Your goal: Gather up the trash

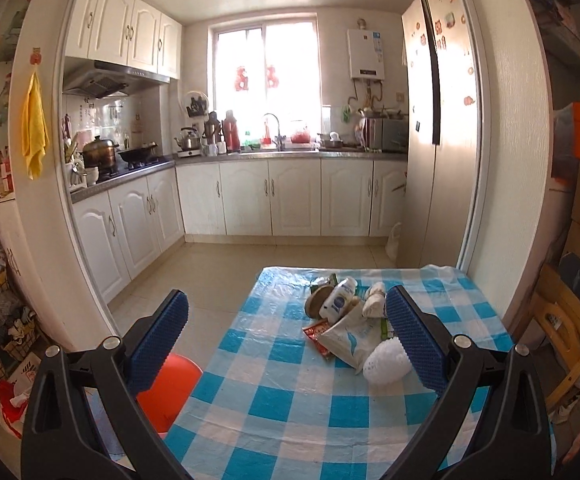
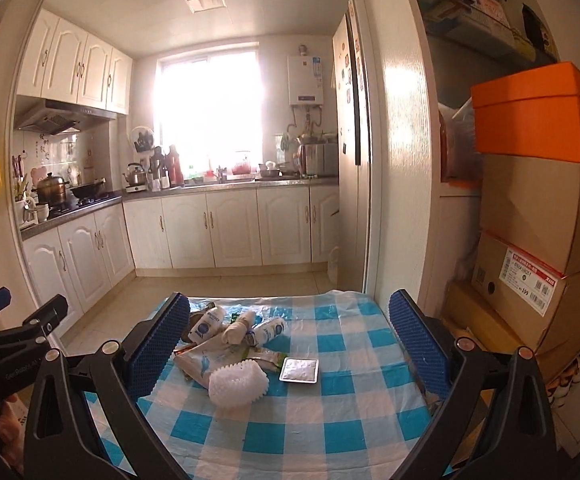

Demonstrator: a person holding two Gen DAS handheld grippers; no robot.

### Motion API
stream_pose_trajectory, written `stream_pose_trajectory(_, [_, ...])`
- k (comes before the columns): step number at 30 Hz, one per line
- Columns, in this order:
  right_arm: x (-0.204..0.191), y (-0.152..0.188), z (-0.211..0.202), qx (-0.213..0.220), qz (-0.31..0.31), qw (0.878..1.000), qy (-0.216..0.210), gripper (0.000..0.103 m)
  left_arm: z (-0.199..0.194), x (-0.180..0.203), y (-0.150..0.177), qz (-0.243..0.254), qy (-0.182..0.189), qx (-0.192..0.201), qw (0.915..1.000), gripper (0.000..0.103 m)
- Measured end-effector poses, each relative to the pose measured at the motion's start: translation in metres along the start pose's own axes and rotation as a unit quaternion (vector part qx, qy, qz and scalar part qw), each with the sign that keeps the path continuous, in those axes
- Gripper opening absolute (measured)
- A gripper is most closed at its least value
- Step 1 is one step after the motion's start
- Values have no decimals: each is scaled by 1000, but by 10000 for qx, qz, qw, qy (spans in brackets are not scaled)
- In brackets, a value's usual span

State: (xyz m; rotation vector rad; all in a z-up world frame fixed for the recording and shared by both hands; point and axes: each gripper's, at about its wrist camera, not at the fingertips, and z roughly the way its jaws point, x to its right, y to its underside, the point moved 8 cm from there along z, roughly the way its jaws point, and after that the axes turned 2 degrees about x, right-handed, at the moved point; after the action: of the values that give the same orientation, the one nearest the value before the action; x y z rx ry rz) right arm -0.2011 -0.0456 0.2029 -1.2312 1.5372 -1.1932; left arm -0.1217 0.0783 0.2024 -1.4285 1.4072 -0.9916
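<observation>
A pile of trash lies on the blue-checked table (image 1: 274, 412): a white lotion bottle (image 1: 338, 299), a white foam fruit net (image 1: 386, 363), a white wrapper with blue print (image 1: 350, 338), a red sachet (image 1: 317, 330) and a rolled white wad (image 1: 374, 300). In the right wrist view the pile shows the foam net (image 2: 237, 383), the bottle (image 2: 206, 325) and a silver foil packet (image 2: 299, 369). My left gripper (image 1: 286, 316) is open and empty, short of the pile. My right gripper (image 2: 290, 320) is open and empty above the table (image 2: 338, 432).
An orange stool (image 1: 168, 392) stands left of the table. Stacked cardboard and orange boxes (image 2: 538, 216) fill the right side. Kitchen cabinets (image 1: 246, 200) and a fridge (image 1: 434, 128) lie beyond. The left gripper's body (image 2: 14, 344) shows at the left of the right wrist view.
</observation>
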Motion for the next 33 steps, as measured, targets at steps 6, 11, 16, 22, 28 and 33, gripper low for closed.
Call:
stream_pose_trajectory(6, [2,-6,-13,174,3,9998,-14,99,-15,-7,-7,-33,-78,125,9999,99])
stream_pose_trajectory(11, [5,-7,-20,276,40,9996,-49,99,-22,-13,-9,-63,-135,202,9997,99])
stream_pose_trajectory(16, [9,-10,-25,343,73,9994,-58,99,-29,-17,-11,-119,-146,271,9995,99])
stream_pose_trajectory(22, [13,-11,-31,431,128,9989,-94,99,-36,-18,-13,-127,-163,353,9992,99])
stream_pose_trajectory(28, [16,-13,-35,497,158,9986,-83,99,-41,-18,-12,-132,-161,406,9990,99])
stream_pose_trajectory(33, [18,-12,-37,524,173,9985,-67,99,-42,-18,-11,-142,-160,418,9989,99])
